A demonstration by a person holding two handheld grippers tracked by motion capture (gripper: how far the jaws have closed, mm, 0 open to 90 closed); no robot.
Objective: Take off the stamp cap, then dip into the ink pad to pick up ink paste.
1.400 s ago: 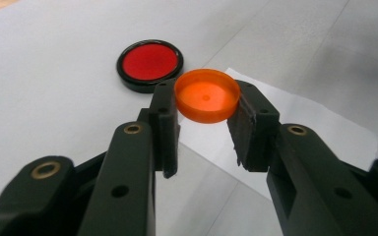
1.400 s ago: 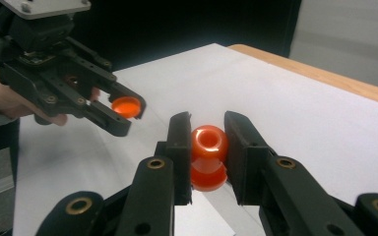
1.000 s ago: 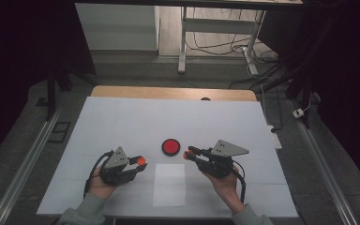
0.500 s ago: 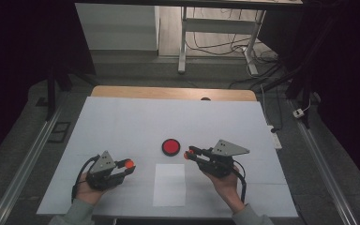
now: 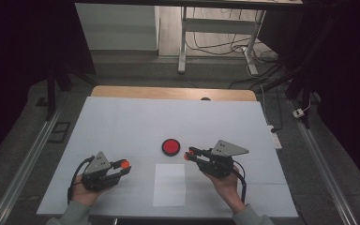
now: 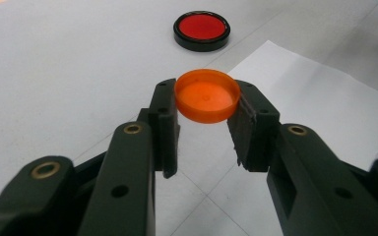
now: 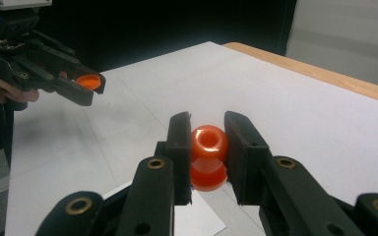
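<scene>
Jaws: left gripper clamps a round orange plastic cap; right gripper clamps a small orange plastic bottle. Cap apparently off, well apart.

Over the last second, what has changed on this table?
The left gripper, shut on its orange cap, drew back from the red disc toward the table's left and near edge. The right gripper, clamped on an orange bottle-like piece, kept its place. The disc and the white paper sheet lay as before.
</scene>
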